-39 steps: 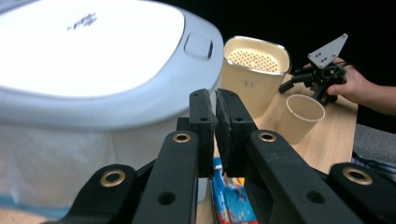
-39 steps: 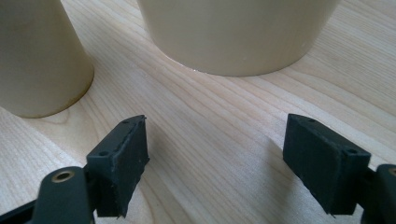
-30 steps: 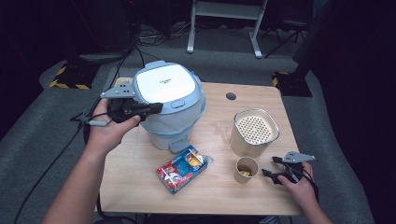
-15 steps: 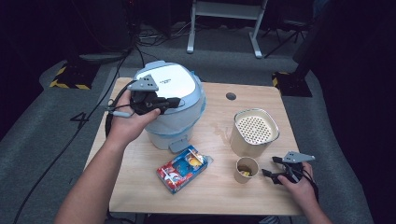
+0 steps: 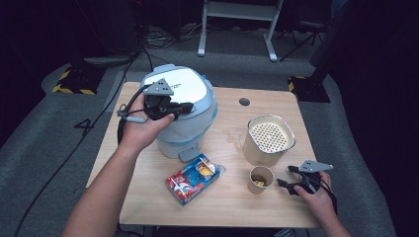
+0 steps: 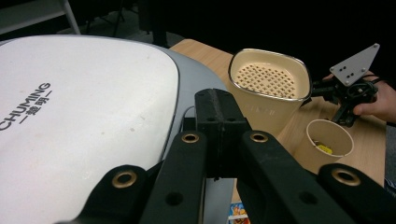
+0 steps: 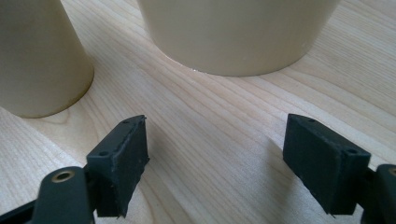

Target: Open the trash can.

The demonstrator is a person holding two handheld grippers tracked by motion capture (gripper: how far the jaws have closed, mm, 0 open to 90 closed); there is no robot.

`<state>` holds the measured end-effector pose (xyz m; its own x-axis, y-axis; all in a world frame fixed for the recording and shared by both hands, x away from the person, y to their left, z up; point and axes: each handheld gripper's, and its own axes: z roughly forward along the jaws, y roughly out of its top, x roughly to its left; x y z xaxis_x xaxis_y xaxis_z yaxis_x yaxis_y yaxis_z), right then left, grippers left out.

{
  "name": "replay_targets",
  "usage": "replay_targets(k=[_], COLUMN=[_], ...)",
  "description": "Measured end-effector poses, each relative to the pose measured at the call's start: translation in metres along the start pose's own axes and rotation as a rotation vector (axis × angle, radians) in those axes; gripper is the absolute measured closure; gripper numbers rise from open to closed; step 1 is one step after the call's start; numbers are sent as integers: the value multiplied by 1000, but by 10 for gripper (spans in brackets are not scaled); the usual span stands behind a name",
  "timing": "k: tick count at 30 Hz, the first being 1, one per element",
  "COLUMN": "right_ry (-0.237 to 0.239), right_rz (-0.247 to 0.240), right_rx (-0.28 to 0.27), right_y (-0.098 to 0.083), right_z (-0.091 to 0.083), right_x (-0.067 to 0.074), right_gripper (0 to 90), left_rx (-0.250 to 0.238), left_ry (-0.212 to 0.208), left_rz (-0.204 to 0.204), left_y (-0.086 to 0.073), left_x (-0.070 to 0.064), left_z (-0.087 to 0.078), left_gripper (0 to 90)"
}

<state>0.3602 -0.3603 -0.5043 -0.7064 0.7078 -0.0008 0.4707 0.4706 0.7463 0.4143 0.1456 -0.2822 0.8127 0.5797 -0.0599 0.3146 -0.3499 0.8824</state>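
The wooden worktop (image 5: pixel 222 202) is carrying everything, and the white-lidded cooker (image 5: pixel 190 111) is sitting at its back left, the biggest thing on it. The left hand-held gripper (image 5: pixel 185 107) is hovering over the cooker's lid with its jaws pressed together and nothing between them; in the left gripper view (image 6: pixel 217 126) the closed tips are lying just above the lid's right edge. To the right, the cream perforated basket (image 5: pixel 269 139) is standing well apart from the cooker. A colourful snack packet (image 5: pixel 194 178) is lying in front of the cooker, near its latch. A small paper cup (image 5: pixel 261 179) is standing just in front of the basket. The right hand-held gripper (image 5: pixel 286 186) is resting low at the front right, jaws parted and empty (image 7: pixel 215 158), pointing at the bare wood between cup and basket.
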Motion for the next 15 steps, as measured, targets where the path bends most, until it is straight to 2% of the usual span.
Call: replay_targets(k=[4,8,15], right_ry=[0,0,0], right_rz=[1,1,0], right_rx=[0,0,0], right_y=[0,0,0], right_z=[0,0,0], right_x=[0,0,0], right_gripper=[222,222,222], left_rx=[-2,3,18], left_ry=[6,24,20], left_rz=[-7,10,6], left_y=[0,0,1], left_x=[0,-1,-3], left_z=[0,0,1], left_gripper=[900,900,900])
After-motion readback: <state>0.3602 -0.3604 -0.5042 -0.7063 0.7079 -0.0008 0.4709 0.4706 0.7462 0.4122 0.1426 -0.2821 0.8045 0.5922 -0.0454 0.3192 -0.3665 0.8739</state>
